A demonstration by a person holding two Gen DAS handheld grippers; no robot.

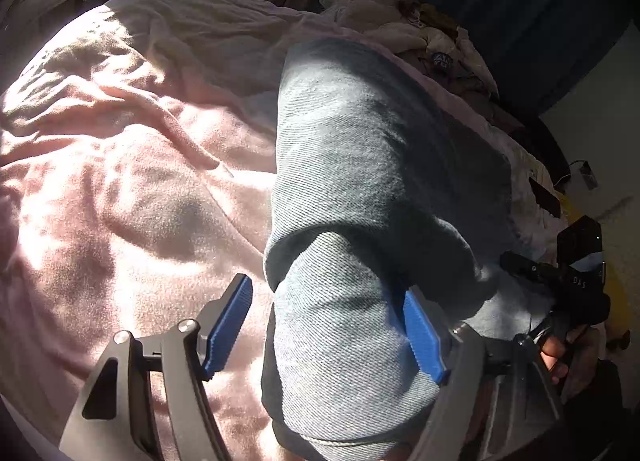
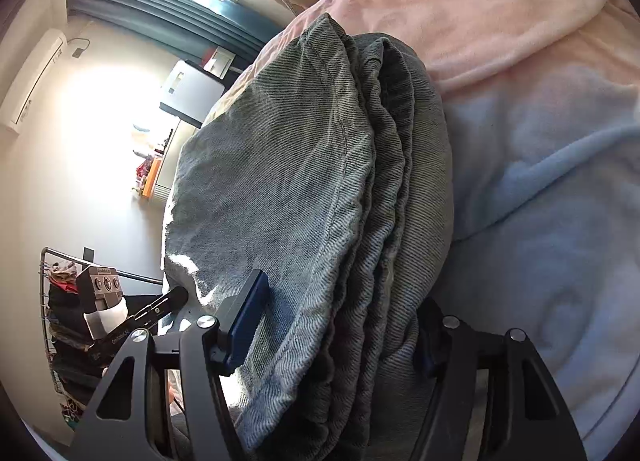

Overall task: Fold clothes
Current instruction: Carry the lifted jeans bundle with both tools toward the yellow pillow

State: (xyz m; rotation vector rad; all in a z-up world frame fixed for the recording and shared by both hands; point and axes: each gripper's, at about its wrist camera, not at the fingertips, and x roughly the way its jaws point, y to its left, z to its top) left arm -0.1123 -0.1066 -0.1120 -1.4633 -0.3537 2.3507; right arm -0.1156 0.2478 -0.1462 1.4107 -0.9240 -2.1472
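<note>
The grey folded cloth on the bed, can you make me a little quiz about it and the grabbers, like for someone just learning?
1. True or false: the grey cloth lies in several stacked layers.
2. What colour is the blanket under it? A green, B pink, C black.
3. Fill in: the left gripper has its blue pads spread ____, with cloth between them.

Key: 1 true, the right wrist view shows the layered edges. 2 B. 3 wide apart. The right gripper also has the cloth between its fingers, but one pad is hidden, so its grip cannot be judged.
</note>
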